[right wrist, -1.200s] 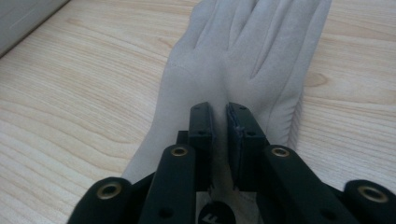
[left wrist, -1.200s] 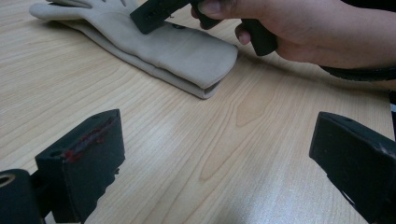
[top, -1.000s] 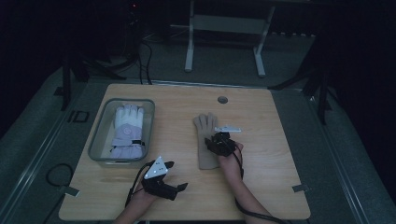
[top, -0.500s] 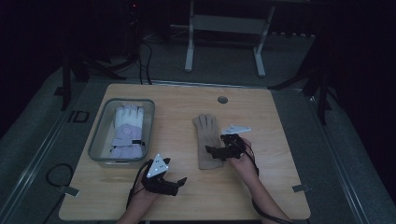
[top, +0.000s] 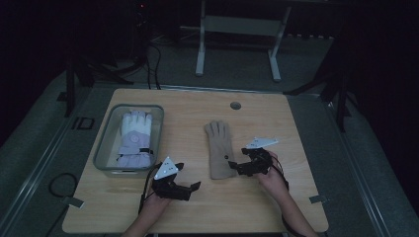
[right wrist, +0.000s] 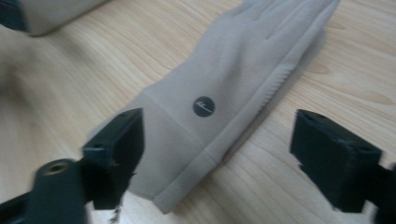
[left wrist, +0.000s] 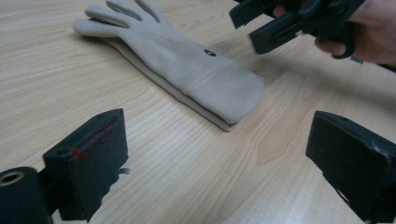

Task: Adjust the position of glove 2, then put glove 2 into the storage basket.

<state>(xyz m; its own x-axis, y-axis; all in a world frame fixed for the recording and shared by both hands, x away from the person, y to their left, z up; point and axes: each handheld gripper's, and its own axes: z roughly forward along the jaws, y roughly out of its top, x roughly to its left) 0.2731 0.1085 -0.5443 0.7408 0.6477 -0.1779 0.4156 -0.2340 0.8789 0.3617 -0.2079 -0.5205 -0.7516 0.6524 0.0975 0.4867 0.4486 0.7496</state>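
From above, your right gripper [top: 236,167] sits with its jaws spread just beside the cuff end of the beige glove [top: 219,148], which lies flat near the middle of the bench [top: 296,128], fingers pointing toward the far edge. Your left gripper [top: 190,186] rests near the front edge, jaws released, apart from the glove. A clear bin [top: 104,143] stands toward the left edge with a white and lavender glove [top: 134,138] inside.

In the left gripper view, your two black jaws stand wide apart over bare wood, grasping nothing. The beige glove [left wrist: 187,65] lies ahead of them, cuff nearest, and your right gripper [left wrist: 271,25] hovers open just past the cuff.

In the right gripper view, your jaws are spread on either side of the glove's cuff [right wrist: 187,154], not clenched on it. The round dark logo [right wrist: 204,106] sits between them, farther up the glove.
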